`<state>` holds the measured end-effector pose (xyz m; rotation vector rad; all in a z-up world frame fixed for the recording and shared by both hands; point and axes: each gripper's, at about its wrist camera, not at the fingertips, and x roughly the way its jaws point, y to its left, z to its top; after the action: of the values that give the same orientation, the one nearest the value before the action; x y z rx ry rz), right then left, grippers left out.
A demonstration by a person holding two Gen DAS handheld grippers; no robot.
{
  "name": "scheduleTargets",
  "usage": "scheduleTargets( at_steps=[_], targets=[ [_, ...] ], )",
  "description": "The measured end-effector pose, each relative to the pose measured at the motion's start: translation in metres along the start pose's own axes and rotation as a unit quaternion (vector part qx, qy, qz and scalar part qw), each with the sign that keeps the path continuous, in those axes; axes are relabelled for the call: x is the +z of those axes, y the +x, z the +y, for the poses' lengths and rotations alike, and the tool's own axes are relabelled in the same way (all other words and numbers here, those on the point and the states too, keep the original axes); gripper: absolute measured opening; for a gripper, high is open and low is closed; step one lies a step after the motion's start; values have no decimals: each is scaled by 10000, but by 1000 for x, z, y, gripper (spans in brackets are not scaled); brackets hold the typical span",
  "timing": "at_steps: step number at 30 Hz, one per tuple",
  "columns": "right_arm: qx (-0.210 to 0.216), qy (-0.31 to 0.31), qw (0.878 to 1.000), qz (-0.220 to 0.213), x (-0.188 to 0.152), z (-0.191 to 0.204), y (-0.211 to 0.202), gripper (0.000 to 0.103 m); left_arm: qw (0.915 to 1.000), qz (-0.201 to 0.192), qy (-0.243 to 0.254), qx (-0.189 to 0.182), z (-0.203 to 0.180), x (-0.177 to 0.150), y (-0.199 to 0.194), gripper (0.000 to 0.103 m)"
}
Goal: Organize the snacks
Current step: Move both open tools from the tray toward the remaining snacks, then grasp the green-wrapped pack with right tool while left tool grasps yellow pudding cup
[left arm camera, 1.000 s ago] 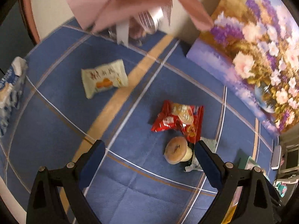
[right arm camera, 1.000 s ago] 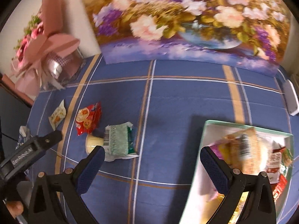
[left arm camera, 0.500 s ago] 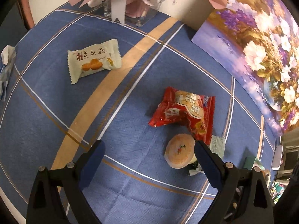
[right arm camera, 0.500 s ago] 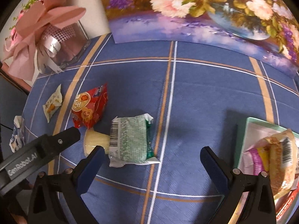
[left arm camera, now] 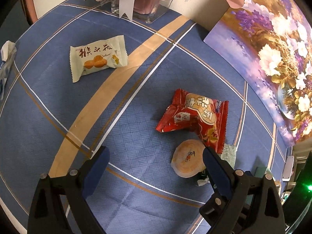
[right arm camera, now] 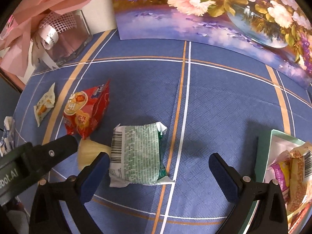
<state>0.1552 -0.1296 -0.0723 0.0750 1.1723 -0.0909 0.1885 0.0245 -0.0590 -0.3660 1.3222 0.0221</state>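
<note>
Right gripper [right arm camera: 159, 172] fingers wide, empty; green packet [right arm camera: 138, 154] lies lower centre between them, nearer the left finger, long axis toward the lens. Left gripper [left arm camera: 155, 162] wide, empty.

Left wrist view: green packet [left arm camera: 228, 155] mostly hidden behind the gripper finger and red packet [left arm camera: 195, 117] — blue-white wrapper [left arm camera: 5, 62] cut by the left edge. Right wrist view: snack box [right arm camera: 267, 156] cut off at right, contents partly out of frame — jelly cup [right arm camera: 91, 152] half covered by both grippers' fingers.
</note>
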Motion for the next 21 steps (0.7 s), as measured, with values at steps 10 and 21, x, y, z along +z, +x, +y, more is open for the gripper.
scheduleTargets(
  at_steps=[10, 21],
  targets=[
    [63, -73, 9999, -103, 2, 7, 1, 67, 10000, -48, 25, 11, -1, -3, -4, 96],
    [274, 36, 9996, -13, -2, -6, -1, 57, 9997, -12, 185, -157, -14, -5, -5, 96]
  ],
)
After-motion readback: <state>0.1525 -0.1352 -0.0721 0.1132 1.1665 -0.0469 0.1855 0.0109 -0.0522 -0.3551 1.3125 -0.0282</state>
